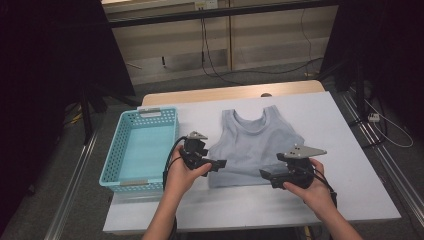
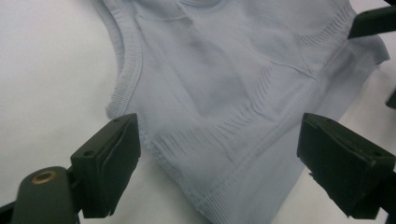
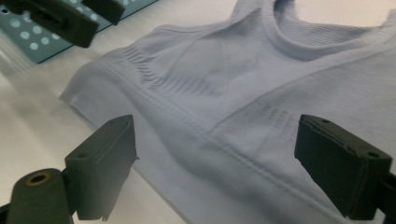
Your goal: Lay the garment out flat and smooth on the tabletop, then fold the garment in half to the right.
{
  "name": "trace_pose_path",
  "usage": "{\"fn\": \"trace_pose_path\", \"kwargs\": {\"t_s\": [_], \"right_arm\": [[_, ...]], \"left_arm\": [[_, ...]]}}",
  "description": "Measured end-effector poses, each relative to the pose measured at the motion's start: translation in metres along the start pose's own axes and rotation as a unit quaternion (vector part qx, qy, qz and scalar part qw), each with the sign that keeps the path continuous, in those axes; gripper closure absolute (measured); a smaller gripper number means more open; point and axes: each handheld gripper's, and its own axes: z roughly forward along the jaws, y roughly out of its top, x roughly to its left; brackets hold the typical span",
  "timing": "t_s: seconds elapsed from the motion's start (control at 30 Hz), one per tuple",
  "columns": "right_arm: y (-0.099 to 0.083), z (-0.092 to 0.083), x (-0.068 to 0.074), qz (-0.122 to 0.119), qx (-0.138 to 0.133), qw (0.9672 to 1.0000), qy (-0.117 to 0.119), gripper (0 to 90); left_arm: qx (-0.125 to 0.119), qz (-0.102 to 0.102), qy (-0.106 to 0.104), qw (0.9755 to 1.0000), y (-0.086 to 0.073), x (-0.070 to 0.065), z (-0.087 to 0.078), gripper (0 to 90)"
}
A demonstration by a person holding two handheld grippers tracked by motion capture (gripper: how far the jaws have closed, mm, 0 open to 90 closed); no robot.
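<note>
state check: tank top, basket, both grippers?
tank top: spread flat on the table, front up, hem toward the person, not gripped
basket: upright, nothing in it, left of the top
left gripper: jaws open, at the hem's left corner
right gripper: jaws open, at the hem's right corner

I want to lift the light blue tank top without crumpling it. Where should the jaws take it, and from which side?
Probably at the two bottom corners of the tank top, one per gripper, coming in from the person's side. It lies flat with its ribbed hem nearest, and the left gripper and right gripper already stand open at those corners.
</note>
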Motion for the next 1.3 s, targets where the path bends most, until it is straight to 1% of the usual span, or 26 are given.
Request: {"fn": "trace_pose_path", "kwargs": {"t_s": [0.1,0.17,0.2,0.27,0.3,0.33,0.47,0.53,0.67,0.73,0.77,0.83,0.93,0.97,1.07,1.17,1.23,1.27,1.3], "right_arm": [[0.001,0.001,0.007,-0.015,0.005,0.9999,0.003,11.2],[0.000,0.001,0.009,-0.020,0.005,0.9997,0.012,11.0],[0.000,0.001,0.010,-0.023,0.008,0.9996,0.014,10.5],[-0.001,0.001,0.012,-0.024,0.007,0.9996,0.015,9.9],[-0.001,0.001,0.012,-0.023,0.006,0.9996,0.017,9.9],[-0.001,0.002,0.012,-0.023,0.007,0.9996,0.018,9.9],[0.000,0.005,0.017,-0.026,0.007,0.9993,0.025,9.9],[0.000,0.007,0.020,-0.034,0.007,0.9989,0.031,9.7],[0.001,0.014,0.025,-0.046,0.012,0.9982,0.036,9.8],[0.003,0.017,0.026,-0.044,0.013,0.9982,0.038,9.8],[0.003,0.019,0.027,-0.044,0.013,0.9981,0.041,9.8],[0.006,0.023,0.029,-0.046,0.012,0.9979,0.045,9.8],[0.010,0.029,0.033,-0.050,0.006,0.9975,0.050,9.8],[0.011,0.030,0.035,-0.051,0.006,0.9974,0.051,9.8],[0.013,0.034,0.039,-0.057,0.007,0.9968,0.056,9.7],[0.014,0.039,0.042,-0.061,0.013,0.9962,0.061,9.8],[0.014,0.042,0.043,-0.063,0.017,0.9958,0.064,10.0],[0.014,0.044,0.044,-0.064,0.020,0.9956,0.065,10.1],[0.014,0.046,0.044,-0.067,0.023,0.9953,0.067,10.3]], "left_arm": [[-0.001,-0.002,0.003,1.0000,0.000,0.003,0.001,12.4],[0.000,0.003,0.005,1.0000,0.001,0.003,0.001,12.4],[-0.005,0.003,0.007,1.0000,0.002,0.003,0.001,12.4],[-0.008,0.004,0.008,0.9999,0.002,0.002,0.000,12.2],[-0.010,0.003,0.012,0.9999,0.002,0.001,-0.001,12.1],[-0.009,0.005,0.009,0.9999,0.001,0.002,-0.002,12.1],[-0.015,-0.005,0.008,0.9998,0.000,0.004,-0.007,12.0],[-0.018,-0.006,0.008,0.9998,0.000,0.005,-0.009,12.0],[-0.022,-0.011,0.013,0.9996,-0.002,0.009,-0.011,12.0],[-0.023,-0.012,0.014,0.9996,-0.003,0.011,-0.013,12.0],[-0.019,-0.011,0.012,0.9997,-0.004,0.012,-0.014,12.0],[-0.022,-0.013,0.015,0.9996,-0.006,0.013,-0.015,12.0],[-0.020,-0.012,0.016,0.9996,-0.007,0.016,-0.017,12.0],[-0.023,-0.014,0.019,0.9995,-0.007,0.017,-0.018,12.0],[-0.026,-0.014,0.018,0.9994,-0.006,0.018,-0.020,12.0],[-0.026,-0.015,0.015,0.9994,-0.006,0.018,-0.020,12.0],[-0.025,-0.017,0.020,0.9993,-0.005,0.018,-0.019,12.0],[-0.021,-0.010,0.023,0.9995,-0.005,0.019,-0.019,12.0],[-0.024,-0.014,0.022,0.9994,-0.005,0.019,-0.019,12.0]]}}
